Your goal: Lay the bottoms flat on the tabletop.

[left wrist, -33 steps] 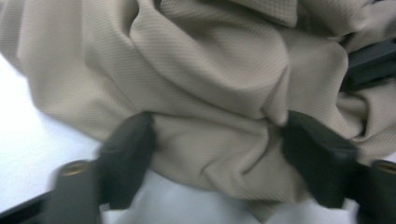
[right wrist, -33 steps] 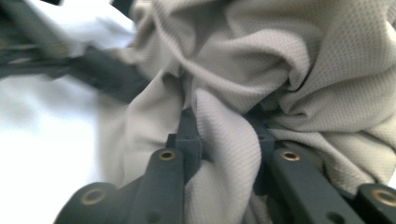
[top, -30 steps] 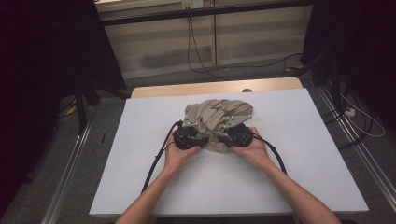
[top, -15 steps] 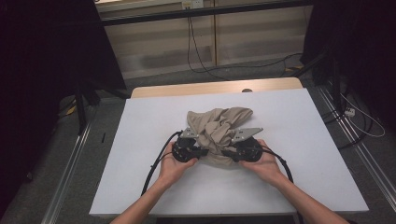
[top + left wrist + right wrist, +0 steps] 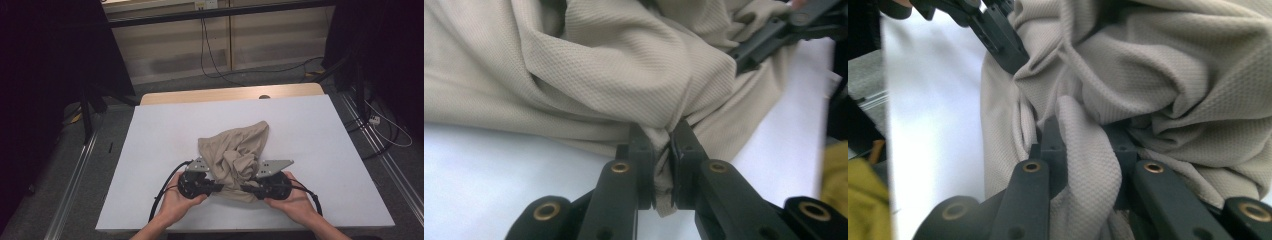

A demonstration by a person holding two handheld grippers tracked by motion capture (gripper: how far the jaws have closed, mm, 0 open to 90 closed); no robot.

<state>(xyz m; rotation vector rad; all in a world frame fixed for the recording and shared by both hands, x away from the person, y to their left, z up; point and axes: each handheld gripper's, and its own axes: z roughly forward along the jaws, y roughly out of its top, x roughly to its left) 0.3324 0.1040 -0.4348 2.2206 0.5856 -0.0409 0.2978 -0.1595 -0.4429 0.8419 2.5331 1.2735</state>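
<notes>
cloth (image 5: 235, 157) | between both | left hand-held gripper (image 5: 218, 187) | right hand-held gripper (image 5: 244, 188) | pinched

Left gripper (image 5: 663, 150) view: beige cloth (image 5: 599, 75) runs off top and left edges, so we lose its full spread. Other gripper's jaw tips, upper right, buried in folds. Right gripper (image 5: 1087, 145) view: fat fold swallows gap between jaws; cloth cut at top and right. Yellow blur at lower left, perhaps sleeve, we can't tell. High view: forearms cropped at bottom edge.
</notes>
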